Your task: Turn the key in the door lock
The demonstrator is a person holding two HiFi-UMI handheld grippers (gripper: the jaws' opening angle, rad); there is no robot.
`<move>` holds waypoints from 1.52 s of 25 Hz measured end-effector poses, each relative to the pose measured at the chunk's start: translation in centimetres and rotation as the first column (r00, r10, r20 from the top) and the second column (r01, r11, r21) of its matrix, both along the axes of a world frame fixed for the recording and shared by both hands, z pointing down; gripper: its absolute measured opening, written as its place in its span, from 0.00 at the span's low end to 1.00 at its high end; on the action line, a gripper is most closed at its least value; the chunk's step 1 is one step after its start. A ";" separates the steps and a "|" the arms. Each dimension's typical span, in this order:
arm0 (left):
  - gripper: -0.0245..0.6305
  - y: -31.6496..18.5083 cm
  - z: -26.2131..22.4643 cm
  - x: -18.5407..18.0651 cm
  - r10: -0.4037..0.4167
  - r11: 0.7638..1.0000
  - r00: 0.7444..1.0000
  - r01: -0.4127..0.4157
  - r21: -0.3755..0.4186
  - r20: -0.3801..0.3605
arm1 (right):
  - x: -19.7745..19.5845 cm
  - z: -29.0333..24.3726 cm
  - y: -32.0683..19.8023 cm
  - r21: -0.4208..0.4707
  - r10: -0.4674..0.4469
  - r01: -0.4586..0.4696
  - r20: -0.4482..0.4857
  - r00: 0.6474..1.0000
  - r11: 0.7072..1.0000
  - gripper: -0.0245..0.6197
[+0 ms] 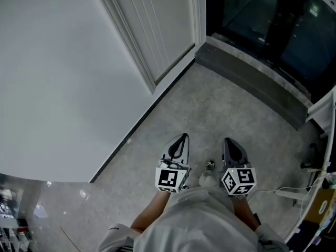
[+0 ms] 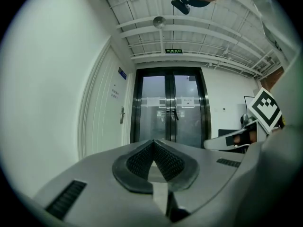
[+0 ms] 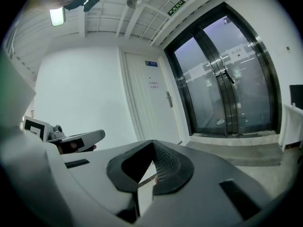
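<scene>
Pale wall [image 3: 85, 103] — white door [image 3: 151, 108], blue plate [image 3: 151, 64], green sign [image 2: 173, 51] — lettering unreadable.

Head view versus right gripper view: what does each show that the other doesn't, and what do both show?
Head view only: the person's arms and the right gripper's cube. Right gripper view only: the ceiling, the white door's handle, and a thin strip, maybe the key, pinched in the shut jaws. Both: the white door, glass doors, left gripper.

free: floor [image 1: 210, 114] ahead | left: wall [image 1: 63, 88], shut door [image 1: 157, 20] | beyond: raised threshold [image 1: 252, 75]
</scene>
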State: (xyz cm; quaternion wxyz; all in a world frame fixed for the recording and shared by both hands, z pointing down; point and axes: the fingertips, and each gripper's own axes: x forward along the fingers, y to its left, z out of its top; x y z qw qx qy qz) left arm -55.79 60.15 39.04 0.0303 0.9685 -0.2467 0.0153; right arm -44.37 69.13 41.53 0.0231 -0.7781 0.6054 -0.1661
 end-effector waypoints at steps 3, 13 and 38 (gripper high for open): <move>0.05 -1.6 -0.2 3.0 -0.020 1.000 1.000 0.020 0.014 -0.001 | 3.5 0.0 -1.7 -0.007 -0.016 0.016 -0.002 1.000 1.000 0.03; 0.05 -5.8 -2.4 11.1 -0.095 0.995 0.995 0.096 0.037 -0.006 | 12.8 -1.6 -6.6 0.033 -0.065 0.065 0.004 0.998 0.997 0.03; 0.05 -22.7 -0.6 26.7 -0.053 0.999 0.998 0.053 0.003 -0.037 | 27.7 -0.6 -21.8 0.005 0.000 0.000 -0.024 1.000 1.000 0.03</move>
